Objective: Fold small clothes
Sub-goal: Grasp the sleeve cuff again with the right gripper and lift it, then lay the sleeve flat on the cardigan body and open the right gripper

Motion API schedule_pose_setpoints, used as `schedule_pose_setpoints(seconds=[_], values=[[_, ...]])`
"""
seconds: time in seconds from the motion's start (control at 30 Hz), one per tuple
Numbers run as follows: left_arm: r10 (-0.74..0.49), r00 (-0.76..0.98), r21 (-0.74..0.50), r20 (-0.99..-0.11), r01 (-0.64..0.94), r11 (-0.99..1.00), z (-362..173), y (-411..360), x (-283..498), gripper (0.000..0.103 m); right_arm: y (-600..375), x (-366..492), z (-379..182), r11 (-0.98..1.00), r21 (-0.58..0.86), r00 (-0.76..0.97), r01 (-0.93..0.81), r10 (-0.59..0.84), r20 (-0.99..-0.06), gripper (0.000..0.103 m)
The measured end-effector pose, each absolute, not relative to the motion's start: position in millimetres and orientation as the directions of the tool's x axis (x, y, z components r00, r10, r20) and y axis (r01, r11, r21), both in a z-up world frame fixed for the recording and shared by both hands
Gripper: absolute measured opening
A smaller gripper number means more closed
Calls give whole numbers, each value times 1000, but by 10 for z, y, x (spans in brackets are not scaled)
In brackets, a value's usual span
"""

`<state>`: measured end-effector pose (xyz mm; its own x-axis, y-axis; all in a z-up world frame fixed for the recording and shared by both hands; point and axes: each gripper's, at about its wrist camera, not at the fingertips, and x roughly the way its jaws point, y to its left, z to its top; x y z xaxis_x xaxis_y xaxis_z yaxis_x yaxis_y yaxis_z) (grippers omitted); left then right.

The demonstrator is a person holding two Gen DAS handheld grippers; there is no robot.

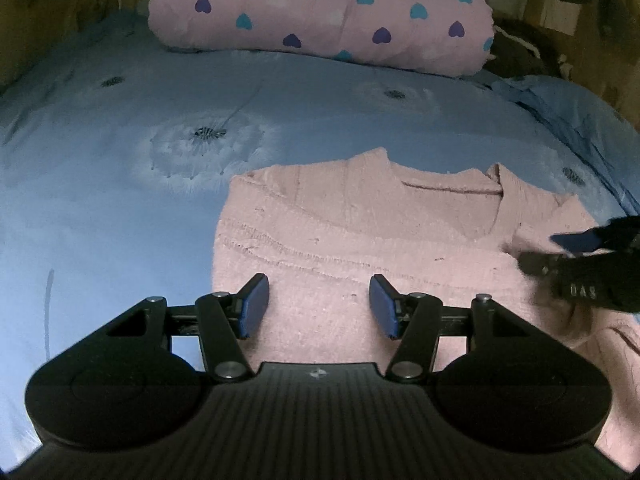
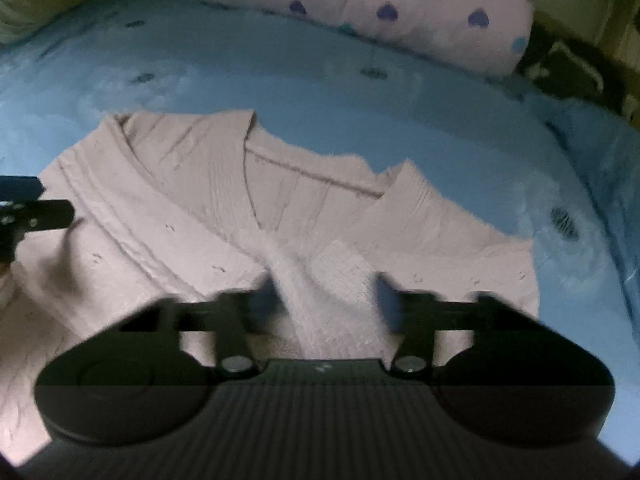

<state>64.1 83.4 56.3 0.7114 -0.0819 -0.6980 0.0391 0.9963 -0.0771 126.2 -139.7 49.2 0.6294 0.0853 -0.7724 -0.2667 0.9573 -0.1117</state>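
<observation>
- The pink knit sweater (image 1: pixel 360 232) is lying flat on the blue bedsheet (image 1: pixel 120 208), toward the sheet's near right part, its V-shaped neckline pointing at the far edge where the pillow sits.
- Its fabric is looking fuzzy and ribbed, with raised ridges running across the chest and down beside the neckline; a loose strip of the same knit is trailing from the V toward the near edge in the right wrist view.
- The left gripper (image 1: pixel 319 306) is hovering over the sweater's lower left part, its blue-padded fingers (image 1: pixel 256 304) standing apart with only flat knit showing between them and nothing pinched.
- The right gripper (image 2: pixel 326 300) is smeared by blur; its fingers are showing a gap with the trailing knit strip lying in it, and I cannot tell whether the pads are pressing on that strip.
- In the left wrist view the right gripper's black body is sitting over the sweater's right shoulder area, carrying pale letters that seem to read "UAS".
- The bedsheet is smooth, printed with white dandelion heads (image 1: pixel 208 148) and small dark seed marks.
- A plump pink pillow (image 1: pixel 320 12) with teal, purple and white hearts is resting along the sheet's far edge.
- A dark rumpled item with a pale cord is lying at the far right corner; its nature is unclear.
</observation>
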Motion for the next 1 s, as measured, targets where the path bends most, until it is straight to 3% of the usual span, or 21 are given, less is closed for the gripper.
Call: schedule_pose_setpoints(seconds=[0.03, 0.1, 0.27, 0.4, 0.6, 0.7, 0.87, 1.0], values=[[-81, 712, -78, -697, 36, 996, 562, 837, 639, 62, -1426, 1282, 497, 960, -82, 620, -266, 105, -778, 17], [-82, 715, -85, -695, 31, 996, 562, 832, 647, 62, -1483, 1295, 545, 963, -59, 624, -263, 123, -772, 14], [-73, 718, -86, -692, 18, 996, 564, 840, 639, 62, -1710, 1143, 826, 976, -111, 724, -188, 61, -688, 12], [-33, 723, -67, -690, -18, 998, 578, 866, 635, 62, -2106, 893, 957, 994, -64, 779, -83, 24, -627, 12], [-23, 715, -58, -699, -24, 998, 575, 873, 644, 62, -2661, 604, 607, 996, 84, 666, -31, 83, -741, 15], [-16, 713, -41, -701, -18, 999, 568, 850, 630, 62, -2788, 504, 463, 987, 160, 600, 4, 126, -790, 26], [-7, 714, -29, -700, -19, 999, 561, 834, 613, 62, -2758, 374, 725, 995, 90, 650, 38, 44, -759, 52], [-5, 715, -25, -699, -18, 1000, 558, 818, 616, 62, -2577, 432, 930, 993, 114, 693, -14, 91, -715, 56]])
